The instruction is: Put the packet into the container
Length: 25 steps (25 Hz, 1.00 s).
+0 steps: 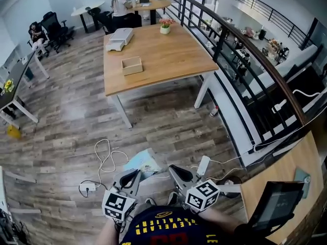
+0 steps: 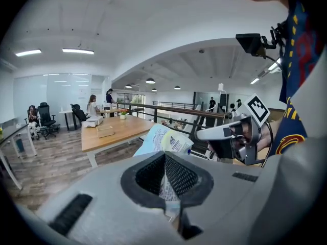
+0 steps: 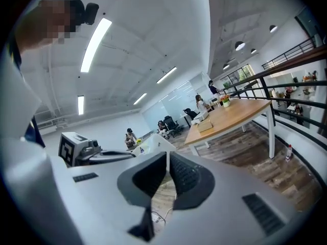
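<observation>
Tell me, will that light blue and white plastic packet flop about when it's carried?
Probably floppy: the light blue and white plastic packet curls over above the left gripper, which pinches just one edge. Likely light too, since that small pinch holds it up. Its film looks smooth, so it might slip.

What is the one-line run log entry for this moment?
left gripper: shut on packet | right gripper: shut, empty | container: on table | packet not yet in
</observation>
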### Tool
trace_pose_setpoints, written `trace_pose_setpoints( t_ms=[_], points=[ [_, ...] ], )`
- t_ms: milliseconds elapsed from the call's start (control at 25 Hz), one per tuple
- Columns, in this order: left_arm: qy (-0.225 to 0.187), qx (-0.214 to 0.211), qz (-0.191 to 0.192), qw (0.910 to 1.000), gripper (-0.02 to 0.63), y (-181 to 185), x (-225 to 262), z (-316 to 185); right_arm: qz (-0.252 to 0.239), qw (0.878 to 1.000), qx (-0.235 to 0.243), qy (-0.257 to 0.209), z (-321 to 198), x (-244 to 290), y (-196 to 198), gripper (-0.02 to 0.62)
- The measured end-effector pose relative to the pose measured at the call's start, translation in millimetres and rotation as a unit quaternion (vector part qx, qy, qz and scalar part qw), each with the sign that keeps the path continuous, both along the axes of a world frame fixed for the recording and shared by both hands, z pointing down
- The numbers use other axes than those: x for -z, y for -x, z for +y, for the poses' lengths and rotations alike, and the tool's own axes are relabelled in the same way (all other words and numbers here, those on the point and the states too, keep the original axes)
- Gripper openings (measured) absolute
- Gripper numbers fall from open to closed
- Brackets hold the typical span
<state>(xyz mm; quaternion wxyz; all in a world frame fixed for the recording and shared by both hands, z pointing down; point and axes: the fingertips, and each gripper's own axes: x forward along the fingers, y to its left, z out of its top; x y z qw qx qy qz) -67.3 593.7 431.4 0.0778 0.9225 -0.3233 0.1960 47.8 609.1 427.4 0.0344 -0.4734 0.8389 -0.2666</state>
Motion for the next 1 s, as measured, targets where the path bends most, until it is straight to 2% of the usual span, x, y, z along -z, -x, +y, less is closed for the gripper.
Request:
trace_pose_setpoints(
  t_ms=[240,440,520,680,1000],
  points=[
    [-0.004,0.017,-0.016,0.9997,0.006,-13,4,-11,-0.029,0.999,0.015,0.003,-16,-1,-14,0.014],
    [-0.001,0.009,-0.022,0.9997,0.006,-13,-4,-42,-0.032,0.999,0.008,0.013,-47,-7,-19,0.037],
    [-0.008,0.000,-0.028,0.9996,0.006,-10,-7,-61,-0.031,0.999,0.004,0.018,-64,-10,-16,0.063],
    [-0.024,-0.030,-0.043,0.9984,0.006,0,-8,-100,-0.027,0.999,-0.013,0.022,-99,-11,-1,0.074],
    [-0.029,-0.082,-0.029,0.9958,0.006,33,-5,-167,-0.013,0.999,-0.041,0.027,-167,-4,46,0.074]
  ],
)
